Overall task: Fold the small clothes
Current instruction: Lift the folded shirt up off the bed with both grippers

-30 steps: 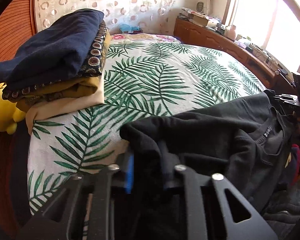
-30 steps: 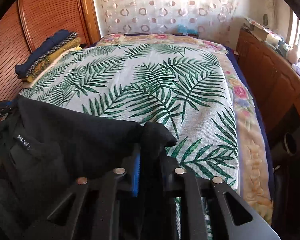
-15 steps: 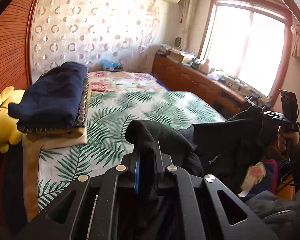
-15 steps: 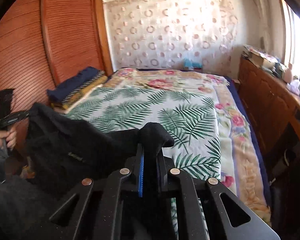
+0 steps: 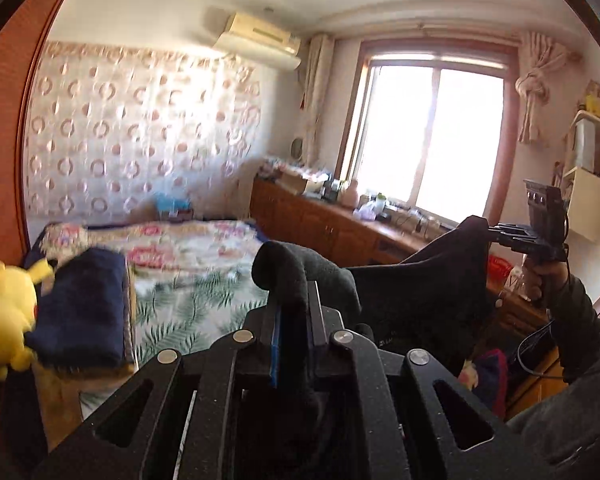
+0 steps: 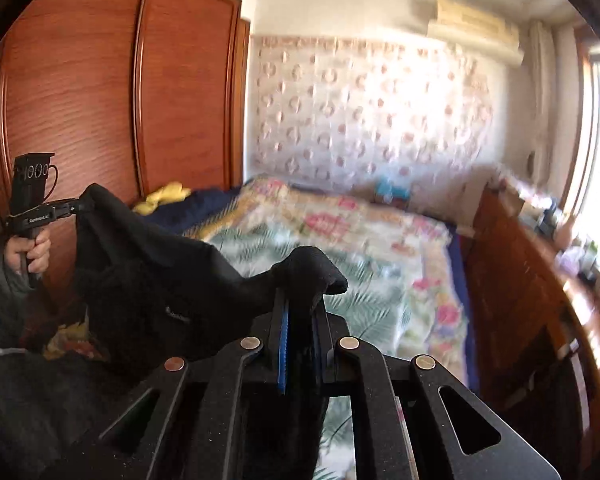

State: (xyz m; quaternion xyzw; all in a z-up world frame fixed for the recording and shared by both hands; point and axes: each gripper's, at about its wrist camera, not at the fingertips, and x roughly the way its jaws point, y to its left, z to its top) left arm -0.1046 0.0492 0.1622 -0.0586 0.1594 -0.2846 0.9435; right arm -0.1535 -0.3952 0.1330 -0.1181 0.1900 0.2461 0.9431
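Note:
A black garment (image 5: 416,280) hangs stretched in the air between my two grippers, above the near end of the bed. My left gripper (image 5: 294,304) is shut on one corner of it, with a fold bulging over the fingertips. My right gripper (image 6: 300,300) is shut on the other corner (image 6: 312,268). The right gripper also shows in the left wrist view (image 5: 496,232), and the left gripper shows in the right wrist view (image 6: 74,206). The garment's lower part hangs out of sight below both views.
The bed (image 6: 364,248) with a palm-leaf cover lies ahead and below. A stack of folded clothes (image 5: 84,304) with a navy piece on top sits at its left edge beside a yellow plush toy (image 5: 4,304). A wooden wardrobe (image 6: 100,92) stands left, a cluttered wooden sideboard (image 5: 324,220) right.
Both grippers have risen and tilted up, lifting the black garment off the bed until it hangs in the air. Both stay shut on its corners.

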